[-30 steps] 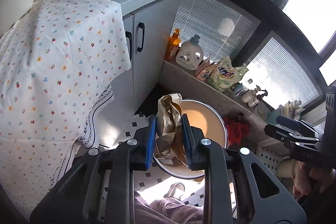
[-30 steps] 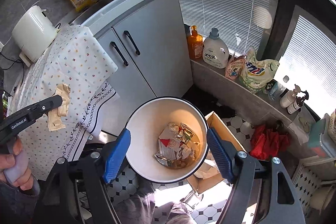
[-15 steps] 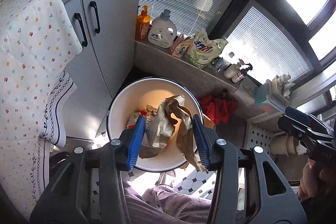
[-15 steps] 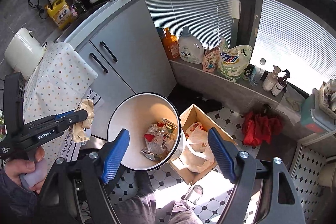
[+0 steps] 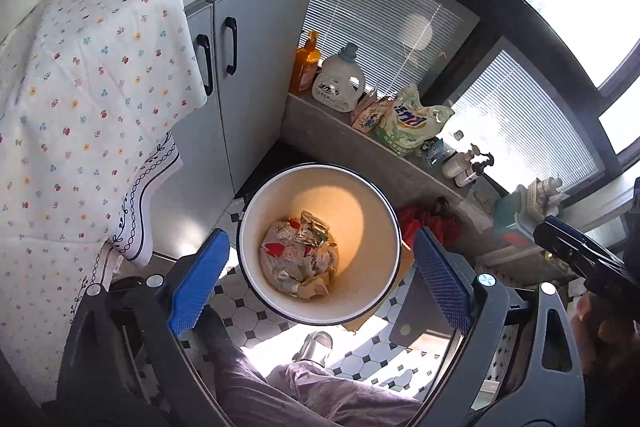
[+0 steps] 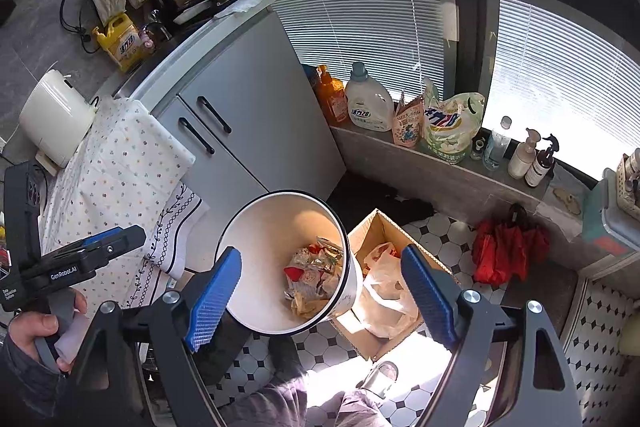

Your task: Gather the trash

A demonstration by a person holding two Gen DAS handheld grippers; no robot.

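A white round trash bin (image 5: 384, 195) stands on the tiled floor below me, with crumpled wrappers and paper (image 5: 298, 259) heaped at its bottom. My left gripper (image 5: 320, 281) hangs above the bin, open wide and empty. My right gripper (image 6: 322, 283) is also open and empty above the same bin (image 6: 256, 251), with the trash pile (image 6: 314, 277) in view. The left gripper also shows in the right wrist view (image 6: 108, 247) at the left, held in a hand.
A table with a flowered cloth (image 5: 80, 115) stands left of the bin. Grey cabinets (image 5: 248, 75) are behind it. A cardboard box with a plastic bag (image 6: 384, 291) sits right of the bin. Detergent bottles (image 5: 338, 83) line a low ledge. A red cloth (image 6: 504, 251) lies on the floor.
My left gripper has opened wide and the crumpled brown paper it held has dropped into the bin. The right gripper stays open and has moved slightly.
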